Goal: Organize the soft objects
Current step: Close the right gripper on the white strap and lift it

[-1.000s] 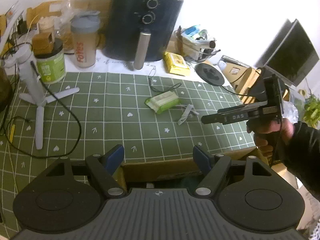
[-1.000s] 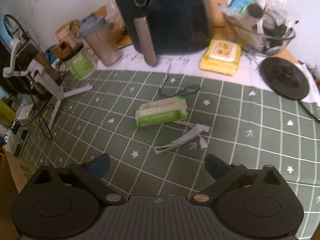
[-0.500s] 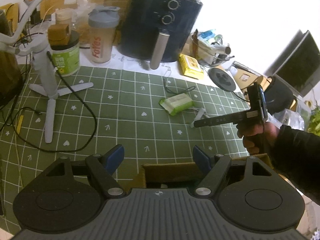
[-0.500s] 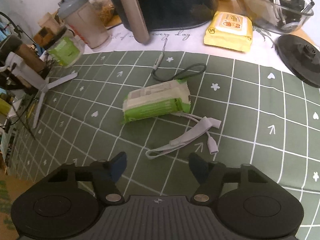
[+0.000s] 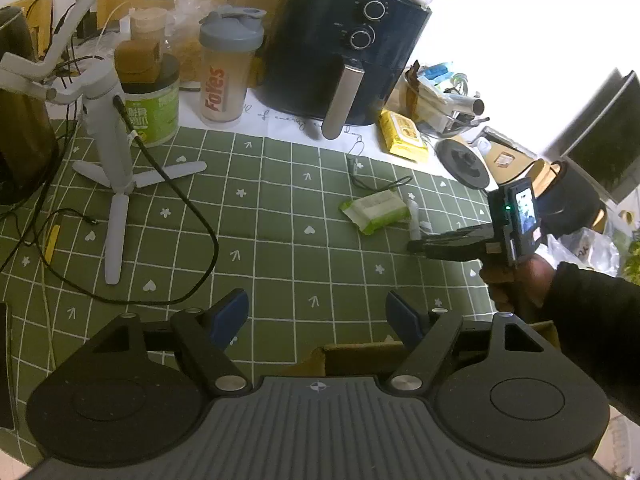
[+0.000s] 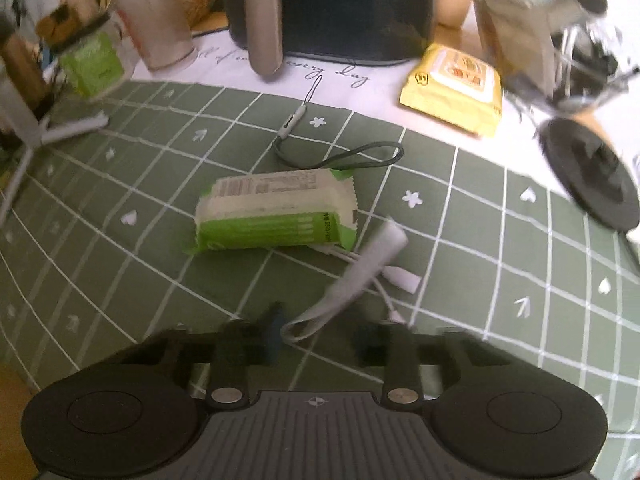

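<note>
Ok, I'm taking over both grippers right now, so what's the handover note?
Left gripper: open, empty, over the green mat's near edge.
Right gripper: jaws have just been closing with the grey strap's loop between them; grip unconfirmed, picture blurred.
Things: strap beside the green wipes pack, dark lanyard behind it, yellow pack by the air fryer.
Done: nothing sorted yet.
Left: secure the strap, move it, then probably the packs and lanyard.

Home kitchen/dining table: green grid-pattern tablecloth (image 5: 256,216), dark air fryer (image 5: 344,40), shaker bottle (image 5: 226,68), green-label jar (image 5: 154,110), yellow wipes pack (image 6: 454,88), glass bowl of clutter (image 6: 576,52), white phone tripod (image 5: 112,168), stacked cardboard behind.
</note>
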Demonstrator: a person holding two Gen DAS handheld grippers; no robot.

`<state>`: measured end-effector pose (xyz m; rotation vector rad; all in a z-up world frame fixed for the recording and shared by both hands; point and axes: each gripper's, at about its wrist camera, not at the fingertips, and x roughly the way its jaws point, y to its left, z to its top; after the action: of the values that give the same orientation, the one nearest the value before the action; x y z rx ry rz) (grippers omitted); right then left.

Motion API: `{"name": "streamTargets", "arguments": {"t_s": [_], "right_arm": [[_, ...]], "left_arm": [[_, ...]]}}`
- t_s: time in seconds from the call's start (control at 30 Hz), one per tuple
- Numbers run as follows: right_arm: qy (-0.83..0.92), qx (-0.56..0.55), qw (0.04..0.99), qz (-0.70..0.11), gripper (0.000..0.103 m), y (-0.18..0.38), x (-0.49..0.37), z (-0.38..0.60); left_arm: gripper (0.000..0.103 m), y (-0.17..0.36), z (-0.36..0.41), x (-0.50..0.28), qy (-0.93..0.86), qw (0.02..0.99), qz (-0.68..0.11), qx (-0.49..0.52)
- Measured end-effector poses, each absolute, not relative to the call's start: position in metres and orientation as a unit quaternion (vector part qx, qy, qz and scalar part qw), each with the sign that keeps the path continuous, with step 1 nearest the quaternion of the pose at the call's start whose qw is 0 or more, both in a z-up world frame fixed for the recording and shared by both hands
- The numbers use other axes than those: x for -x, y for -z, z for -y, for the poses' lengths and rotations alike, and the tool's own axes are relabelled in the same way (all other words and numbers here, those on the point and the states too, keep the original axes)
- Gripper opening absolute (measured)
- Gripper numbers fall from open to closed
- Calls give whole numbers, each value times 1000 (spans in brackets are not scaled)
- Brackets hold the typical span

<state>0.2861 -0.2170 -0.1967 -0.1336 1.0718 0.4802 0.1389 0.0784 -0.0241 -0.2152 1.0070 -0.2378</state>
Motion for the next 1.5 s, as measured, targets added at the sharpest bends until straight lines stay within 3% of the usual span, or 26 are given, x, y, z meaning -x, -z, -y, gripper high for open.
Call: {"name": "streamTargets", "arguments": {"t_s": [0.03,0.17,0.47,0.67,0.83,0.9,0.93,0.97,1.5], "right_arm": [[-226,59,828,-510,9,197,-287,220],[-229,72,824,-514,6,193,-279,226],[-248,174,794,-526,8,190,-244,224],[-247,120,807,-522,17,195,-246,231],[-235,88,820,-514,17,197,-248,234],[-228,79,824,-513,14,197,-248,236],[-226,75,825,-512,6,197,-247,237],[-224,72,826,-513,4,197,-247,238],[-197,47,852,-482,3,145,-208,274]], "left_arm": [[75,24,-78,-140,115,864,-480,102],[75,21,-77,-143,122,866,-476,96],[75,17,-75,-154,133,871,-465,81],[75,14,-71,-165,144,874,-460,64],[75,9,-67,-175,158,876,-454,45],[75,8,-64,-179,164,876,-452,38],[75,7,-62,-182,168,875,-452,35],[75,7,-60,-185,173,875,-451,30],[75,28,-11,-233,270,847,-450,-87]]}}
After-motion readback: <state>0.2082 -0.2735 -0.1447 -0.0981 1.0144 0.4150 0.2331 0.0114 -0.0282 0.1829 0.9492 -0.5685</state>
